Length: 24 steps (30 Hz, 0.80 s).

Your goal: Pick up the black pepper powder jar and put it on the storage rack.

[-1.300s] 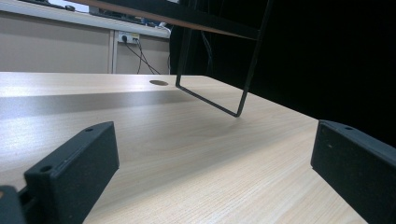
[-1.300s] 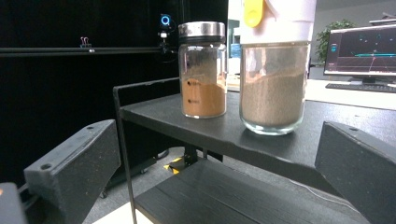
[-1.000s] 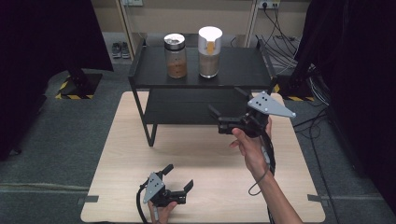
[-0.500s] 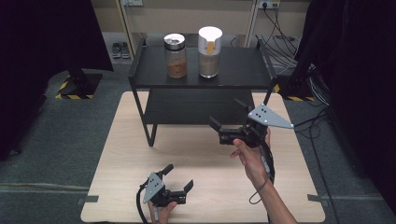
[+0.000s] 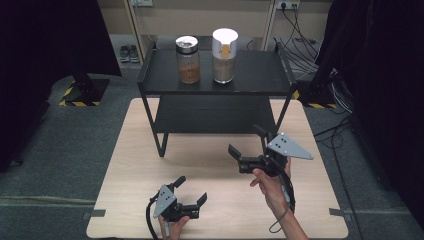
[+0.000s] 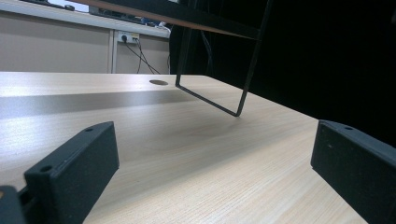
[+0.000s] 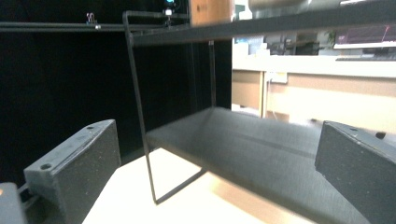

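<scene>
High view: nearest the person, the left gripper (image 5: 186, 199) rests low on the pale wooden surface (image 5: 220, 210), jaws spread wide w/ nothing between them. A bit farther and to the right, the right gripper (image 5: 248, 146) is held up off the wood, jaws also wide and empty, pointing toward the black two-tier metal rack (image 5: 250, 80). The right gripper view looks along the rack's lower shelf (image 7: 261, 144), which is bare.

Farthest back, on the rack's top tier, stand two jars just beside each other but apart: a clear glass jar with a silver screw lid and brown contents (image 5: 188, 59), and a clear jar with a white flip-top lid and tan contents (image 5: 224, 48). The white-lidded one sits nearer the right gripper, so prob. that's the target.

Handling, as I judge it: both look rigid, smooth-walled and so likely slippery, roughly half full so moderately heavy, breakable if glass. Best grip is across the body at mid-height, below the lid, jaws square to the wall; grabbing the lid risks it popping or twisting.
</scene>
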Available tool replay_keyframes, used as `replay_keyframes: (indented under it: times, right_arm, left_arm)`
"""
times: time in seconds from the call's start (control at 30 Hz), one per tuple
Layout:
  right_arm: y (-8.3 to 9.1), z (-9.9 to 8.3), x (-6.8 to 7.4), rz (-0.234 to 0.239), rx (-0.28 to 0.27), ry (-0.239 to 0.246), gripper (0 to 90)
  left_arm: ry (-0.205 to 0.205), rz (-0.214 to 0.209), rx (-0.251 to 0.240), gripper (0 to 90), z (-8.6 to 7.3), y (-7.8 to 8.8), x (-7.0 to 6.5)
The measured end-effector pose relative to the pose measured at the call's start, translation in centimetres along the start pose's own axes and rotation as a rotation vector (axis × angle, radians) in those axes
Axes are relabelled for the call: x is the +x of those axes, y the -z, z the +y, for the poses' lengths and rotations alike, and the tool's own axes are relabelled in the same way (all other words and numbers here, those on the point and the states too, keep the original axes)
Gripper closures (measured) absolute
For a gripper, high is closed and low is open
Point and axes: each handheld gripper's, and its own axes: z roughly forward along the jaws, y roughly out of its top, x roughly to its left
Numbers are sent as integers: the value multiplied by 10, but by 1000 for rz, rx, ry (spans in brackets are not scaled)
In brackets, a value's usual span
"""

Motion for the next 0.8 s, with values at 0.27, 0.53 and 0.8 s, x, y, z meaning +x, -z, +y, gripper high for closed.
replay_keyframes:
  times: [0.27, 0.53, 0.8]
  right_arm:
    - [8, -29, -1, 2, 35, -27, 3]
    - [17, -57, 0, -5, 54, -47, 4]
    - [20, -81, 4, 9, 83, -76, 4]
  left_arm:
    - [-1, -1, 0, 5, 0, 0, 0]
    - [-3, -2, 2, 4, 0, 0, 0]
    - [-2, -3, 2, 4, 0, 0, 0]
